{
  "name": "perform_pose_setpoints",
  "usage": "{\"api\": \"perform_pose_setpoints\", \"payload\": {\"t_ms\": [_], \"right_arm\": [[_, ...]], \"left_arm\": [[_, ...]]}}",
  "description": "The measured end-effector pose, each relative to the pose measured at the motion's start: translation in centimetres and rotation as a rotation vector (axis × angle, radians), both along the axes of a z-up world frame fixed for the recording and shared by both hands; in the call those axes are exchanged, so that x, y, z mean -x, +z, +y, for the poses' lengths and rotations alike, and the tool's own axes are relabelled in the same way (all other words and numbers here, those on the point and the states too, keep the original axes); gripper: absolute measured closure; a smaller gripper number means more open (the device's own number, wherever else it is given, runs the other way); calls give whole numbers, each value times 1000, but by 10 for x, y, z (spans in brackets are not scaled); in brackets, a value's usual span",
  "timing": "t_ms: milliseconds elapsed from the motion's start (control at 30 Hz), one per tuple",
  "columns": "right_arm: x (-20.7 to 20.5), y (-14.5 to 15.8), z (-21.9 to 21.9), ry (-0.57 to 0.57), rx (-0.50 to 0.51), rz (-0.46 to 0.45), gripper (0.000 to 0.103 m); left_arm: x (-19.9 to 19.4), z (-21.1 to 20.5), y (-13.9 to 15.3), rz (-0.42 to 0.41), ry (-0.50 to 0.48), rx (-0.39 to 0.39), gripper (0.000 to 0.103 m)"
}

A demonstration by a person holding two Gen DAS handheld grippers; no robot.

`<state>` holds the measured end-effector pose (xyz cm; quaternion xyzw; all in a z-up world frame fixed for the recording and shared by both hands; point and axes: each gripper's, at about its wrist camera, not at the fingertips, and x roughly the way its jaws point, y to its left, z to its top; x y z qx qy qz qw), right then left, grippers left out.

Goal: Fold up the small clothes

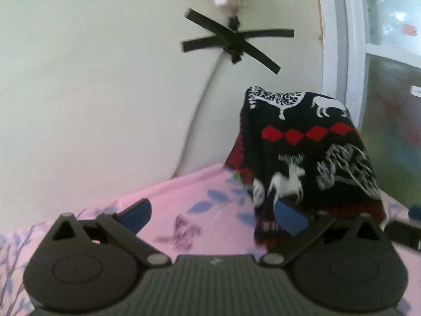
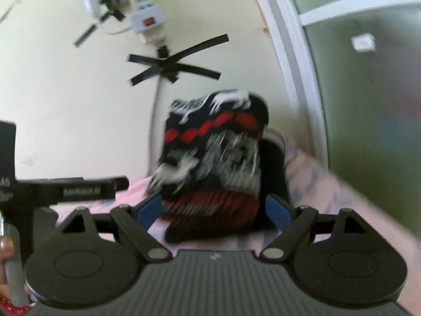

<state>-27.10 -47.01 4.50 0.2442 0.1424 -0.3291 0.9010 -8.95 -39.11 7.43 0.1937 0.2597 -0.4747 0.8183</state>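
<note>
Flanking patterned garment point(image 2: 213, 158), spread fingers point(image 2: 279, 212), seemingly untouching, taped cable point(image 1: 231, 39)

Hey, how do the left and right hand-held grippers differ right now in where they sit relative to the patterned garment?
The left hand-held gripper sits beside the patterned garment, with only one blue pad against its edge; the right hand-held gripper straddles the garment's lower end. Between its fingers the left frames mostly pink floral sheet, the right frames cloth. Both are open, with blue pads, gripping nothing.

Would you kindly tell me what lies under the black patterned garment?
The pink floral sheet shows around the black patterned garment. Whatever props the garment up underneath is covered.
</note>
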Motion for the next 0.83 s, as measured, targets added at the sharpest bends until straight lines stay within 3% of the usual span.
{"api": "perform_pose_setpoints", "payload": {"t_ms": [200, 367, 567, 833], "right_arm": [[23, -27, 92, -44, -47, -4, 22], [20, -27, 144, 1, 7, 58, 22], [22, -22, 173, 3, 37, 67, 22], [26, -14, 188, -41, 66, 68, 22]], "left_arm": [[2, 75, 17, 121, 13, 63, 0], [8, 120, 21, 63, 73, 103, 0], [16, 157, 22, 58, 35, 130, 0], [26, 171, 23, 73, -29, 152, 0]]}}
